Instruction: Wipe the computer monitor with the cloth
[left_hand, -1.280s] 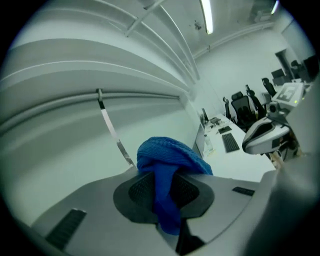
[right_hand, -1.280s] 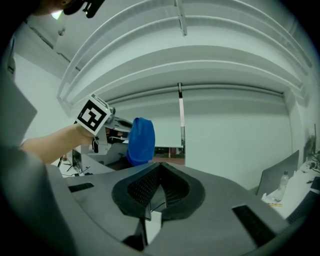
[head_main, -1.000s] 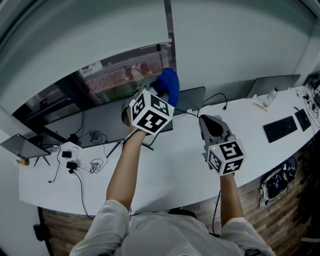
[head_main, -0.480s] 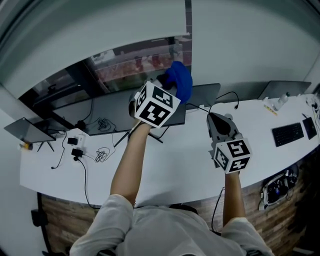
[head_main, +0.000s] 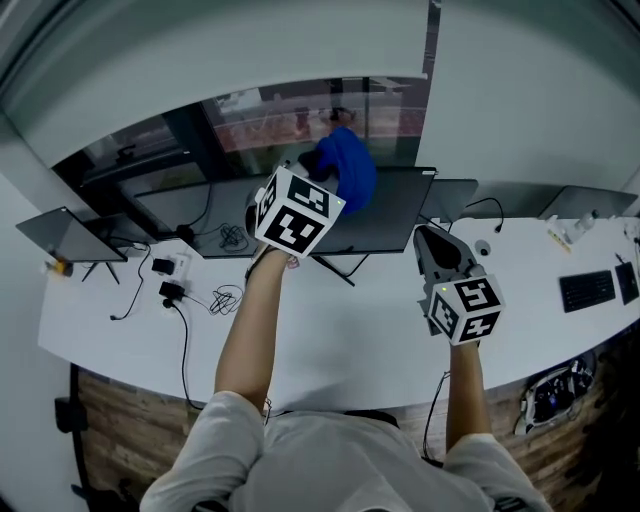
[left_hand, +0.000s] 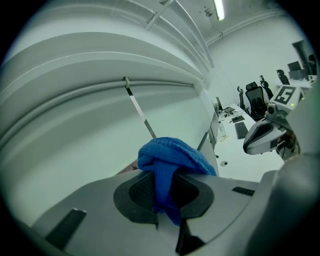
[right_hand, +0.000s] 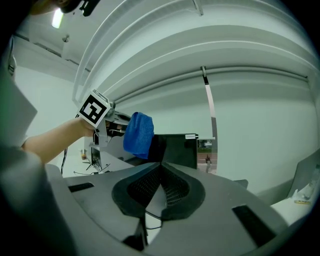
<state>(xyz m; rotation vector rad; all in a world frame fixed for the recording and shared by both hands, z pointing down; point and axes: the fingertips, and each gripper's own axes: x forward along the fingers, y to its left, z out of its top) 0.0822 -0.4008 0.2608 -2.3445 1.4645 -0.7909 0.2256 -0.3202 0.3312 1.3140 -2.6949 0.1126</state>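
1. Clamping the blue cloth (left_hand: 170, 152) in the left claw (left_hand: 162, 190), jaws pinching one fold and the rest bunching up above them.
2. Holding that cloth high at the upper middle of the dark computer monitor (head_main: 395, 220), at or just before the screen; contact not showing clearly.
3. Standing on the white bench (head_main: 350, 330), monitor facing the person, stand legs spreading beneath it.
4. Hovering over the bench to the right of the monitor, right claw (right_hand: 162, 187) pointing toward the screen, jaws lying together with nothing between them.
5. Lying on the bench at the left, a tangle of cables and adapters (head_main: 185, 292); sitting far right, a black keyboard (head_main: 585, 290).
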